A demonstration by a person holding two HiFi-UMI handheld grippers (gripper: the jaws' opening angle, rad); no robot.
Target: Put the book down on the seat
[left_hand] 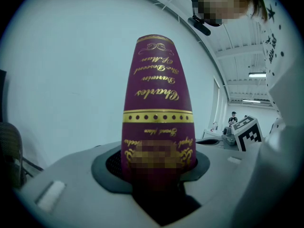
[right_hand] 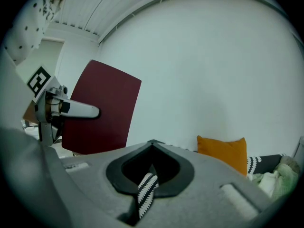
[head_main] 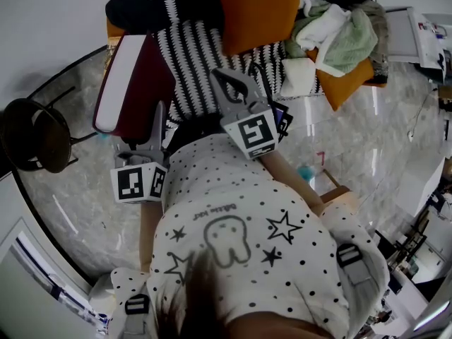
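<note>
Book gripped near the seat, not set down.
Striped seat (head_main: 191, 55) lies beyond both jaw tips. The maroon book (left_hand: 156, 103) stands upright between the left gripper (head_main: 157, 119) jaws, clamped near its spine. The right gripper (right_hand: 152, 144) jaws are pressed together, empty.

an orange cushion (head_main: 258, 9) rests on a black-and-white patterned blanket (head_main: 191, 55). just to its right lies a heap of pale green and white clothes (head_main: 339, 30). a dark round stool (head_main: 32, 136) stands on the glossy marble floor (head_main: 85, 203) at far left.
</note>
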